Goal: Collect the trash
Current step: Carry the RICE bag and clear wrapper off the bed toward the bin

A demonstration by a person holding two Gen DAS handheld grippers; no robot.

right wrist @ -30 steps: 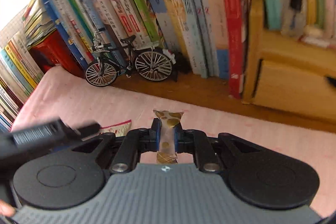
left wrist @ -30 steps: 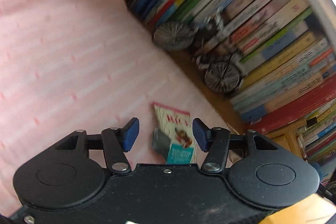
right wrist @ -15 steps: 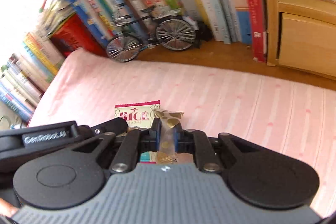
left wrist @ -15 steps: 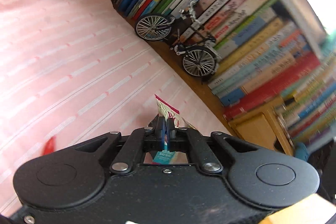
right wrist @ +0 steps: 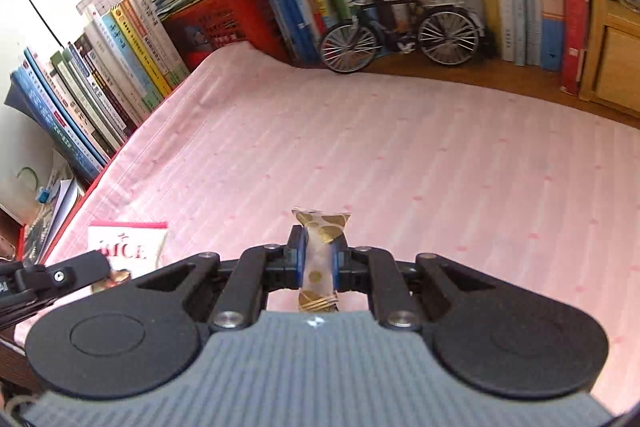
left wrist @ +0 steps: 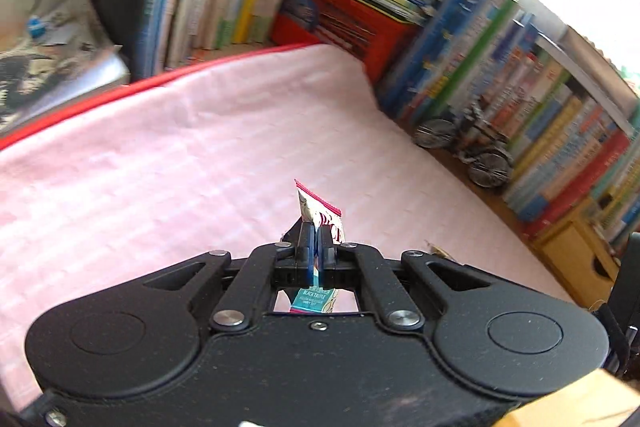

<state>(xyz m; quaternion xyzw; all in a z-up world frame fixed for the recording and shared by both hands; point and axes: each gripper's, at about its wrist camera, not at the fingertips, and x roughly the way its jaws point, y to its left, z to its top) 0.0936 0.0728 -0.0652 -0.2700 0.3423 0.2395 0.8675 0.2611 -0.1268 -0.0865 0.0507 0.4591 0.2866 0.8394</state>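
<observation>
With the left tool (left wrist: 316, 247) clamped on a pink-edged rice snack packet (left wrist: 320, 211) and the right tool (right wrist: 318, 261) pinching a gold-spotted clear wrapper (right wrist: 320, 227), both sit lifted off the pink striped cloth (right wrist: 400, 155), so pickup looks done and the next move is carrying the 2 pieces to a bin, none in view.

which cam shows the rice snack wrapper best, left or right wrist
The right wrist view. There the rice wrapper faces the camera, so its red top edge and "RICE" lettering read clearly, though the left claw's fingers cover its lower part. The left wrist view shows the same wrapper edge-on, pinched in the shut left claw, with little print visible.

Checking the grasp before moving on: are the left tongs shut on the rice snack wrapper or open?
Shut. The left tongs pinch the rice snack wrapper between closed pads, holding it above the pink cloth.
</observation>
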